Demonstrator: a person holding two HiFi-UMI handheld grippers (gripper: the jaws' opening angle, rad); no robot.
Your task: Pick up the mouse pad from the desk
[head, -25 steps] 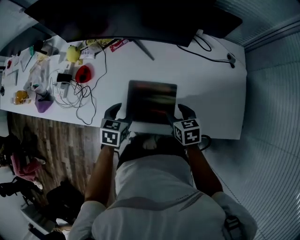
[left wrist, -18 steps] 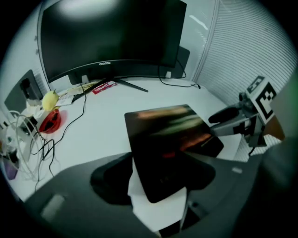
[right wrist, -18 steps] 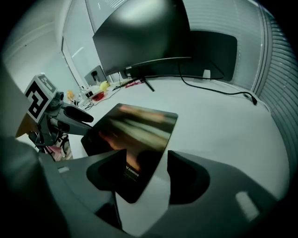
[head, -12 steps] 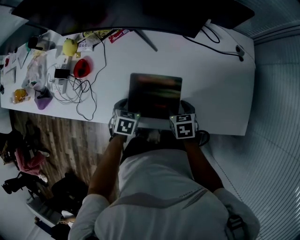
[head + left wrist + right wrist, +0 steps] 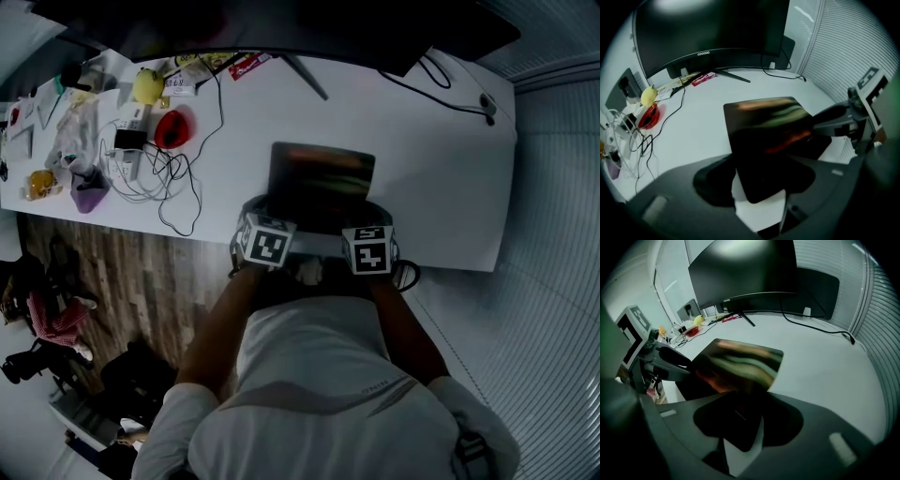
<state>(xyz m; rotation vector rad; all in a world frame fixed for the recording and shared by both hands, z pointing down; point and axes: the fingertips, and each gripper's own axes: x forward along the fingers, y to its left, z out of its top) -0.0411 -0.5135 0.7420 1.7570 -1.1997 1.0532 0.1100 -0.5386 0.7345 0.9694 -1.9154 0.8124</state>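
The mouse pad [image 5: 322, 183] is a dark rectangle with coloured streaks, lying on the white desk [image 5: 450, 187] in front of the person. My left gripper [image 5: 261, 223] is at its near left corner and my right gripper [image 5: 372, 228] at its near right corner. In the left gripper view the pad's corner [image 5: 761, 185] lies between the closing jaws of the left gripper [image 5: 759, 190]. In the right gripper view the other corner [image 5: 740, 432] lies between the closing jaws of the right gripper [image 5: 744, 430]. Neither pair of jaws visibly presses on the pad.
A large dark monitor [image 5: 281, 23] stands along the desk's far edge. A red mouse [image 5: 172, 128], a yellow object [image 5: 147, 84], tangled cables [image 5: 155, 178] and small clutter fill the left end. A black cable [image 5: 441, 89] runs at the far right. The desk's near edge is just under the grippers.
Both grippers have sunk toward the desk and drawn in from beside the pad to its near corners. The pad has stayed on the desk.
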